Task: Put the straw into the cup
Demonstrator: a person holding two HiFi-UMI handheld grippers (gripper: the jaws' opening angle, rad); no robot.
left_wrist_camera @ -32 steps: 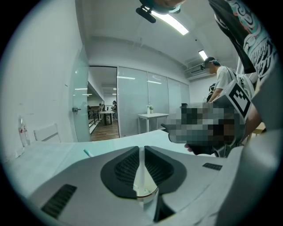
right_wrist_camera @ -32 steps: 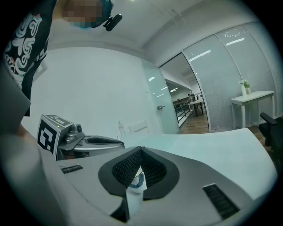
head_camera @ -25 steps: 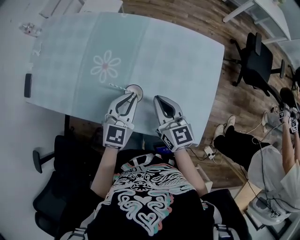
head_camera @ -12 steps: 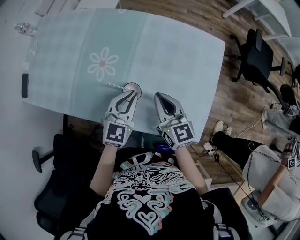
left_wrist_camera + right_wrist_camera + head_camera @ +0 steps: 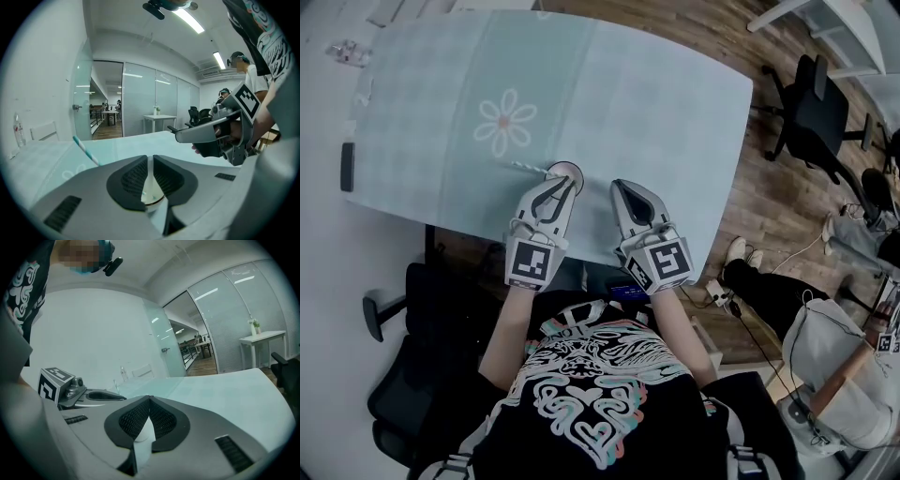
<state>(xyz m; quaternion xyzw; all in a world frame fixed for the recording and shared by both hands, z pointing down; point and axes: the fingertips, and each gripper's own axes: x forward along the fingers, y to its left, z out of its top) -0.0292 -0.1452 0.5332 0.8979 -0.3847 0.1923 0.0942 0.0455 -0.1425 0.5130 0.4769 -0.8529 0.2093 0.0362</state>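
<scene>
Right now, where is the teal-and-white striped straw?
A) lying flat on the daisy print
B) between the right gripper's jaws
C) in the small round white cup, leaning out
C: the teal-and-white striped straw slants up out of the small round white cup.

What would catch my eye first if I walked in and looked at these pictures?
Probably the left tool and right tool, two grey pincers held side by side at the near edge of a pale green tablecloth. Right at the left tool's tip stands a small cup with a striped straw leaning out leftward. Beyond it a big daisy is printed on the cloth.
</scene>
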